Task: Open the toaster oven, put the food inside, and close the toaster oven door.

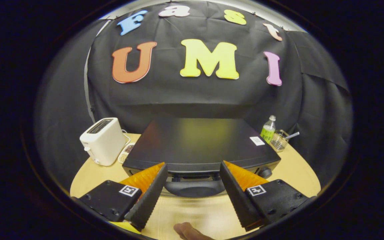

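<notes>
The jaws (193, 173) stand wide open and hold nothing, spread on both sides of the door handle (194, 188), probably to grip it and pull the door down. The toaster oven (200, 143) sits just beyond them on the counter (298, 170), with a white toaster (103, 140) at far left and a bottle (268, 129) at far right.

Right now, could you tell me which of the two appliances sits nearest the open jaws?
The black toaster oven, its handle between the jaws; the white toaster stands beyond, beside it.
</notes>
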Demonstrator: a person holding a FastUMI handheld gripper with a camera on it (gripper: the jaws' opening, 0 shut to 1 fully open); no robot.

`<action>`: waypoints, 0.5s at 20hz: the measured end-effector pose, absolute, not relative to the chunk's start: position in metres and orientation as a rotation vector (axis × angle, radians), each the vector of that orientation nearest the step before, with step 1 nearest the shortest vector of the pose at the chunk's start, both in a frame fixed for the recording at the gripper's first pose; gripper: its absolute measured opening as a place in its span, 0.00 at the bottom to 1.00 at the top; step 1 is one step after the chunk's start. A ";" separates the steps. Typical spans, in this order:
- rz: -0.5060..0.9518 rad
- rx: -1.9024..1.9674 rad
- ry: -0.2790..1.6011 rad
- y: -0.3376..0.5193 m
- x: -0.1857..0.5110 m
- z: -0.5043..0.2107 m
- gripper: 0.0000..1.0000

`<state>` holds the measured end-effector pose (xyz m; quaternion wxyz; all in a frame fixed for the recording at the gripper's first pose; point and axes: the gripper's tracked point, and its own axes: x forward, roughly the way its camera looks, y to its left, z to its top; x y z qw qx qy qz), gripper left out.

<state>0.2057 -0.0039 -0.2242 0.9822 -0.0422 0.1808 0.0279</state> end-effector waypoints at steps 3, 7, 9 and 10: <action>0.084 -0.055 0.393 -0.002 0.210 -0.237 1.00; 0.082 -0.088 0.379 -0.002 0.207 -0.239 1.00; 0.086 -0.093 0.380 -0.002 0.203 -0.240 1.00; 0.086 -0.084 0.380 -0.004 0.200 -0.242 1.00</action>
